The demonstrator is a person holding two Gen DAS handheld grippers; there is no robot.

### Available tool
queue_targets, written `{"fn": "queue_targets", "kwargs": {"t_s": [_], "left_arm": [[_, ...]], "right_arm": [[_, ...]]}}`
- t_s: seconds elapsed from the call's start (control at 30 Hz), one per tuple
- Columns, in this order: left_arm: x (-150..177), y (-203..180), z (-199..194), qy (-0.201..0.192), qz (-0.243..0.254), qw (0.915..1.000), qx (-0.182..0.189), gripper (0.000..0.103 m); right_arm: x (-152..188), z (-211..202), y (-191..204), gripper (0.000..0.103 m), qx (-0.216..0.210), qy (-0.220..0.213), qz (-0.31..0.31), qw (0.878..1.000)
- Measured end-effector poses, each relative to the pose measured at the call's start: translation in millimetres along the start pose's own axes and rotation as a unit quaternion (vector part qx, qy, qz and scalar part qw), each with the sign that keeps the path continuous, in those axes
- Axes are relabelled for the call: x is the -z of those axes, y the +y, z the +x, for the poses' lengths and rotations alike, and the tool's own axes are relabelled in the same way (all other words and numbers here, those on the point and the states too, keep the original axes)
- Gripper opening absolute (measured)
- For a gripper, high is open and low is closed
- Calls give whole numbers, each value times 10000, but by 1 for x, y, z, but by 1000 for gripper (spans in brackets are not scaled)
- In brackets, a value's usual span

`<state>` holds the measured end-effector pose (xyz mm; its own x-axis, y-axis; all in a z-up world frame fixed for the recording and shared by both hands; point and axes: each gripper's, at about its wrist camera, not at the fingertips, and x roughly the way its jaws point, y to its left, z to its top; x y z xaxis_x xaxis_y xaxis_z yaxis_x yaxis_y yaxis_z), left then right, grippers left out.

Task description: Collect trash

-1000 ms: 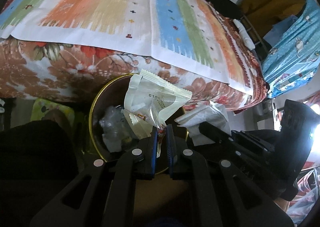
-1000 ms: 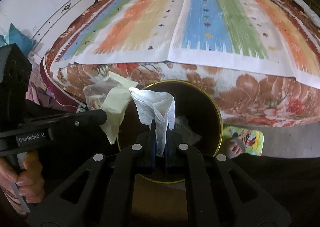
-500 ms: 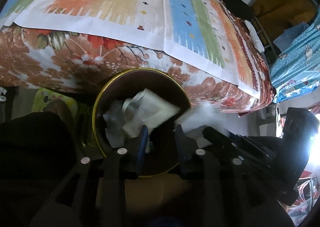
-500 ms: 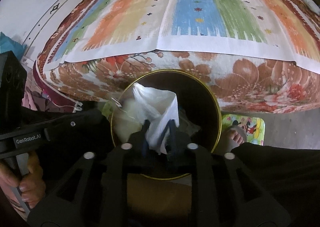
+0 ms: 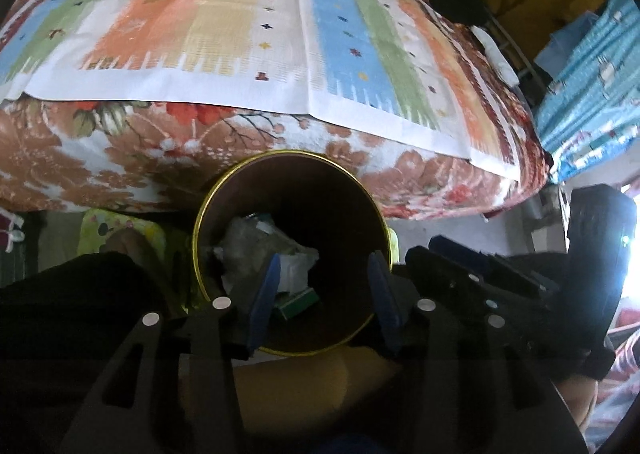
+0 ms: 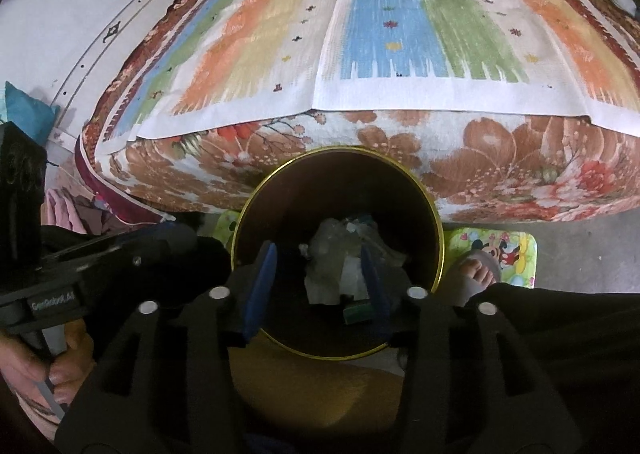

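My left gripper (image 5: 324,286) hangs over the bin (image 5: 208,214) with its blue pads (image 5: 264,294) spread and nothing between them; its jaws have just been opening. My right gripper (image 6: 320,282) is in the same condition beside it: pads (image 6: 260,286) apart, jaws just opened, nothing pinched. Both point steeply down into the bin's mouth. The trash (image 5: 264,250) lies inside, on the bottom: crumpled clear plastic, white tissue (image 6: 352,274) and a small green box (image 6: 356,314), all below the gold rim (image 6: 436,238) and clear of my pads. I judge this load delivered and the drop complete. On what remains: the bed (image 5: 80,158) just behind the bin carries a striped cloth (image 5: 240,34), and I see no loose litter on the part in view; a dark item (image 5: 444,2) and a white roll (image 5: 496,50) lie at the far edge, and I cannot tell whether either is trash. The floor beyond the bin is mostly hidden. As to clearance: the bin stands close against the bed's side, with a cartoon mat (image 6: 500,250) and a bare foot (image 6: 476,274) just beside it, and my two tools sit near each other, so the free way out is, in my judgement, straight up and back, apart from one another.
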<state>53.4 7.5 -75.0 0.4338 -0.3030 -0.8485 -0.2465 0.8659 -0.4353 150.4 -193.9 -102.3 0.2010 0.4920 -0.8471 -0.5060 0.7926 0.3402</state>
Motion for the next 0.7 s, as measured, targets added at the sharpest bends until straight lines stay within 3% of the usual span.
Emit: {"fn": "queue_targets", "kwargs": {"t_s": [0.17,0.3,0.43,0.7], "left_arm": [[1,-3,-19,-153,376,9988,-290,56],[10,-3,-34,-355,664,9959,-506,72],[22,-4,-44,-473,799,9949,-391,92],[40,-8,-56,-861,1005,9901,-459,97]], "right_arm": [[3,-15,-4,50,84,-225,-75,9997],[9,-25,-4,61,102,-317,-182,9993],[19,-38,2,73,65,-434,-350,9984],[38,-68,11,92,166,-778,-748,9940]]}}
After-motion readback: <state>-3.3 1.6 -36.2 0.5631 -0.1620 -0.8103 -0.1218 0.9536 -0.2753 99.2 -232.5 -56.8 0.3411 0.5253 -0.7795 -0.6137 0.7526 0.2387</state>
